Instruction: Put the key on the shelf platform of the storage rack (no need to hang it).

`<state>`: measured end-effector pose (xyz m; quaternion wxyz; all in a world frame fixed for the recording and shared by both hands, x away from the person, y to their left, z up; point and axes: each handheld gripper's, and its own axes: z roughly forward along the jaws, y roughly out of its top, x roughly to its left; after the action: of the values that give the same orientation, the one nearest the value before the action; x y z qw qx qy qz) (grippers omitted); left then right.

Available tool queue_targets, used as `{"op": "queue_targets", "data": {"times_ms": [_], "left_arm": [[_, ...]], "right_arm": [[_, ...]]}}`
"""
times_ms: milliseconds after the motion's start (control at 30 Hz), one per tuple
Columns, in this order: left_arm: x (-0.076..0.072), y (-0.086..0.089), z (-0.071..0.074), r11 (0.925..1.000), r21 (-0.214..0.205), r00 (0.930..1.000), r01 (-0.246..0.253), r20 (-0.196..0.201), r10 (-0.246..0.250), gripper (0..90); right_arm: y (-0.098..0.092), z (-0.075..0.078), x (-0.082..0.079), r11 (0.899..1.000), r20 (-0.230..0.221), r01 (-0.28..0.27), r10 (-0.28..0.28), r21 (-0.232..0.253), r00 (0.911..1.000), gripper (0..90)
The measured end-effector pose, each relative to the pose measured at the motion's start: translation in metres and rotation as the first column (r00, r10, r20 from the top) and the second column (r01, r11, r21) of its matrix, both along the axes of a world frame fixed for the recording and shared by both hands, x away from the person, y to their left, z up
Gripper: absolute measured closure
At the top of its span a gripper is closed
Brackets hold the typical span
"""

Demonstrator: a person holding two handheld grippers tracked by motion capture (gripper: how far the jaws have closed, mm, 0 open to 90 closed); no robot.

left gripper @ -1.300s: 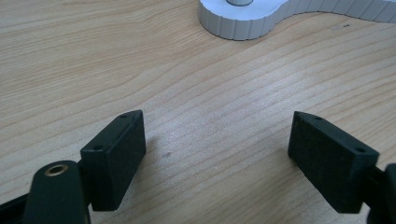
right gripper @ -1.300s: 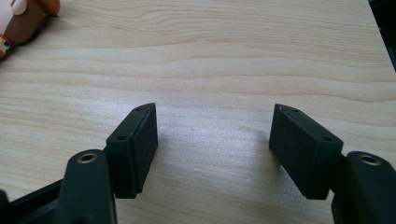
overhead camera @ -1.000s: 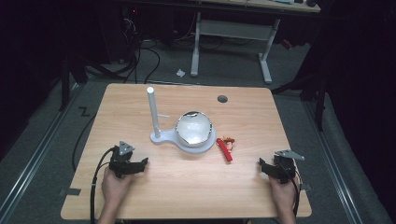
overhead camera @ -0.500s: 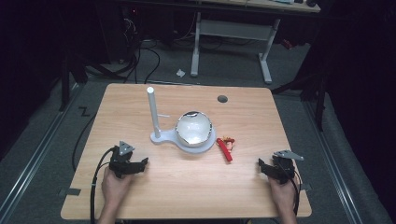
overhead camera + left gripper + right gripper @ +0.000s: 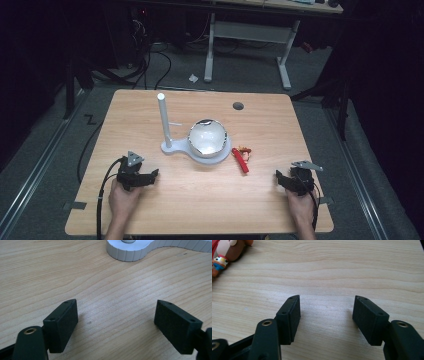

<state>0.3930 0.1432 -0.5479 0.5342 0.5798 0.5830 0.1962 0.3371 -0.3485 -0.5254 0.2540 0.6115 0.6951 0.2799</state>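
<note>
Between the earlier high view and this one, nothing on the tabletop [image 5: 150,115] had shifted, and both hands sat at the same spots near the lower edge of the frame; the right tongs [image 5: 325,315] had just been closing part-way, with bare wood and no object between their jaws. The left tongs [image 5: 116,320] stood wide open over bare wood, also gripping nothing, and pointed toward the white stand base [image 5: 140,251] at the top of their frame. In the high view the left tongs [image 5: 150,176] lay at lower left and the right tongs [image 5: 281,179] at lower right, well apart from the objects at centre. A metal bowl [image 5: 207,138] sat on the white stand base [image 5: 172,148] beside its upright post [image 5: 163,117]. Just right of the bowl lay the small red toy figure [image 5: 242,156], the nearest item to the right tongs, probably so placed for a right-hand pickup.
</note>
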Motion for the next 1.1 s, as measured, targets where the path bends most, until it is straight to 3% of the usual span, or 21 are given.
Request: {"op": "queue_targets", "data": {"times_ms": [633,1100], "left_arm": [[0.0,0.0,0.0,1.0,0.001,1.0,0.0,0.0,0.0,19.5],[0.0,0.0,0.0,1.0,0.001,1.0,-0.002,-0.001,0.002,19.3]], "right_arm": [[0.012,0.009,-0.008,0.996,0.021,-0.082,0.081,0.047,0.9965,45.0],[0.034,0.015,-0.009,0.985,0.052,-0.158,0.154,0.073,0.9867,42.9]]}}
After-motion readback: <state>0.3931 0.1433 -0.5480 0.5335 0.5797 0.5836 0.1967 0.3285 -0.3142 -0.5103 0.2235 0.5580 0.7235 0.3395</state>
